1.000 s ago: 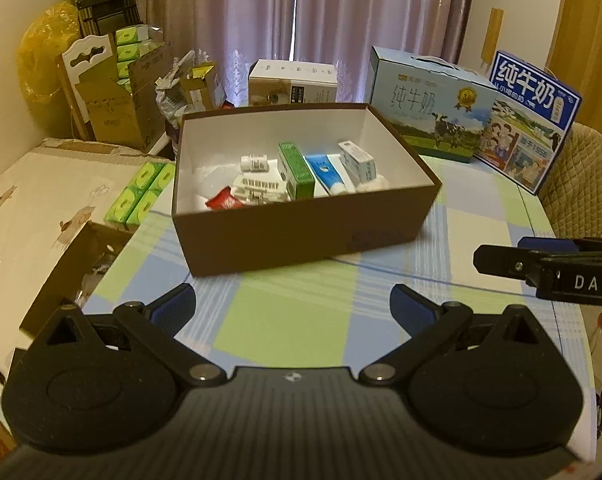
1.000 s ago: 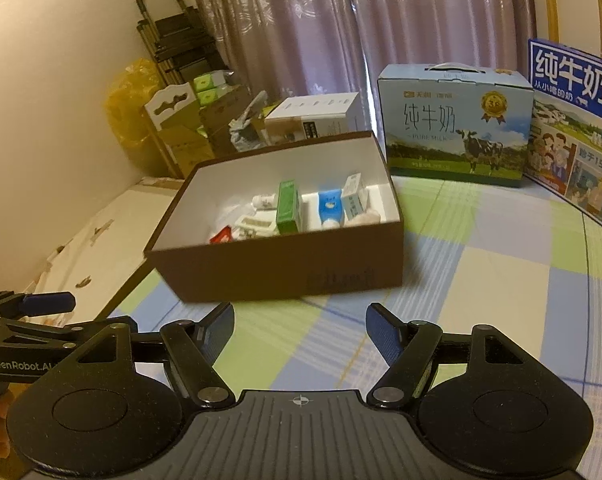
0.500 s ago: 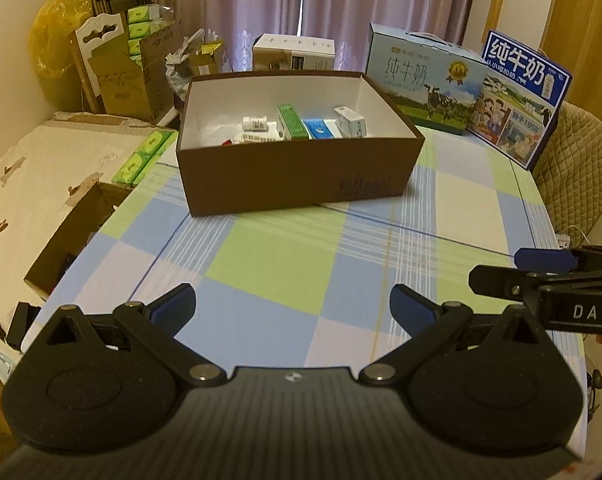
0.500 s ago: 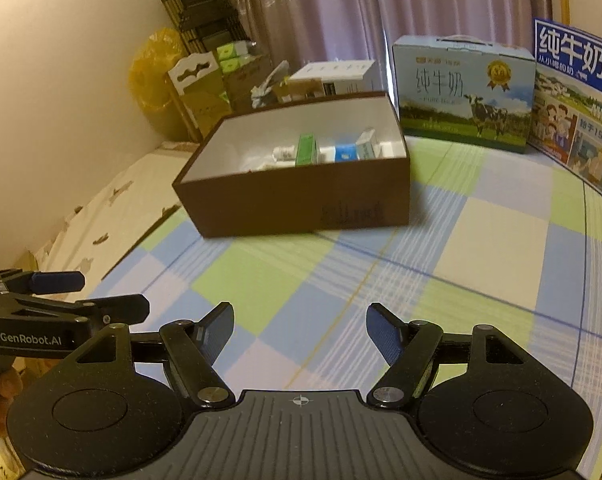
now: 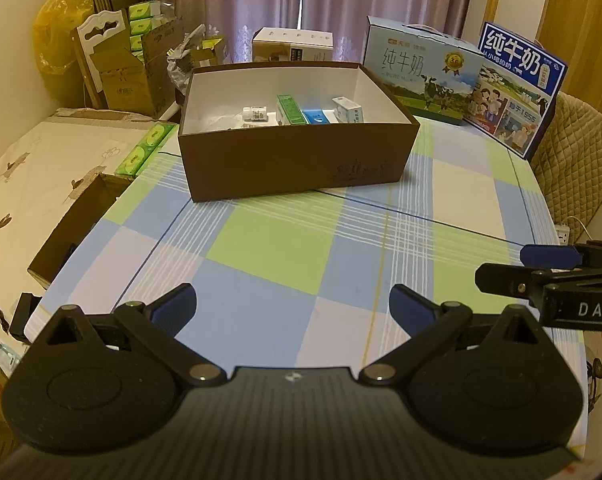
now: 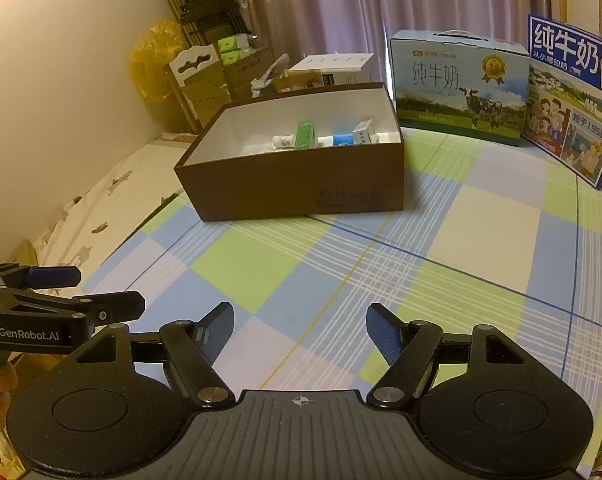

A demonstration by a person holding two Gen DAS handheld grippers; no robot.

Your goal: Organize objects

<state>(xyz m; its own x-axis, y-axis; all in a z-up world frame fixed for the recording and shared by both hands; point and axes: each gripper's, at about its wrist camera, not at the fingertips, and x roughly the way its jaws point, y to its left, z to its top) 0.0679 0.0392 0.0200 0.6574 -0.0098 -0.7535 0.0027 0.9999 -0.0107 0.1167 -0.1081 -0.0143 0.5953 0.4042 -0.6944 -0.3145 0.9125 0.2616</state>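
Brown cardboard box (image 5: 297, 160) on checked tablecloth (image 5: 269, 248), well ahead of both tools. Inside, against white lining: small white bottle (image 5: 255, 113), green carton (image 5: 290, 109), blue packet (image 5: 316, 116), white-and-blue carton (image 5: 347, 109). Behind, two milk cases (image 6: 461, 88) upright. Left gripper (image 5: 292, 308) spread wide, nothing between pads, low over cloth. Right gripper (image 6: 300, 328) likewise spread and empty, just beside the left.

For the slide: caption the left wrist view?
Open left gripper over checked table, facing brown box of small items.
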